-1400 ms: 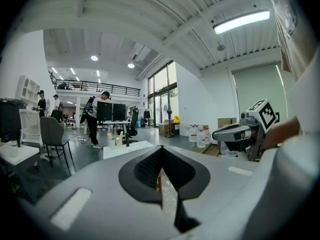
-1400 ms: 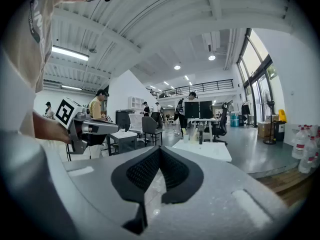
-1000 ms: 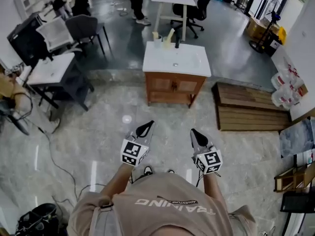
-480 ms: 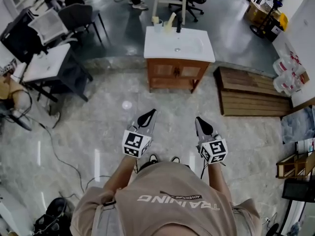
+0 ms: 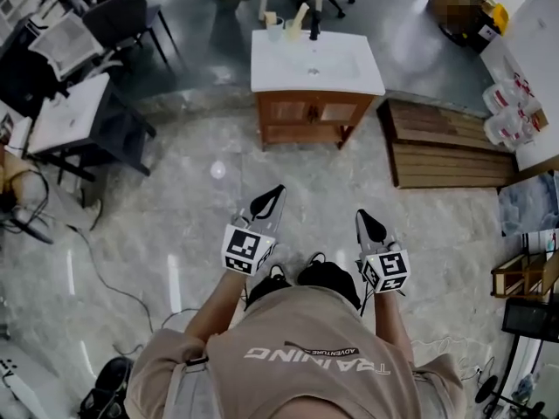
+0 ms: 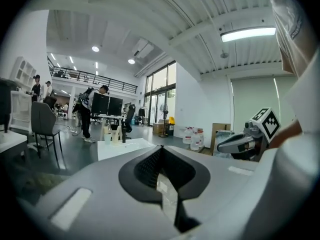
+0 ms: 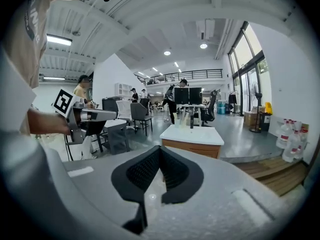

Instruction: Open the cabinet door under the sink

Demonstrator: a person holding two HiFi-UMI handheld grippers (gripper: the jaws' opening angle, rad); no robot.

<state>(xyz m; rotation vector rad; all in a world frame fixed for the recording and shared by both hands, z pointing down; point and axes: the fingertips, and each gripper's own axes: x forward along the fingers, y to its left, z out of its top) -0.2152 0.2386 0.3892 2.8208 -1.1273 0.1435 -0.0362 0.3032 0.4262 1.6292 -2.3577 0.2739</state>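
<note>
My left gripper [image 5: 269,197] and right gripper [image 5: 367,221] each have their jaws pressed together, with nothing between them. They hover side by side above the floor [image 5: 175,199], well short of the sink [image 5: 316,59] and pointing toward it. The cabinet [image 5: 307,122] stands directly under the sink, doors closed. A wooden platform [image 5: 445,151] lies just right of the sink.

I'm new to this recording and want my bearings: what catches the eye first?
A wooden sink cabinet with a white top stands at the head view's top centre, doors closed. Nearer the person, the left gripper and right gripper point toward it, jaws together, empty, well short of it.
</note>
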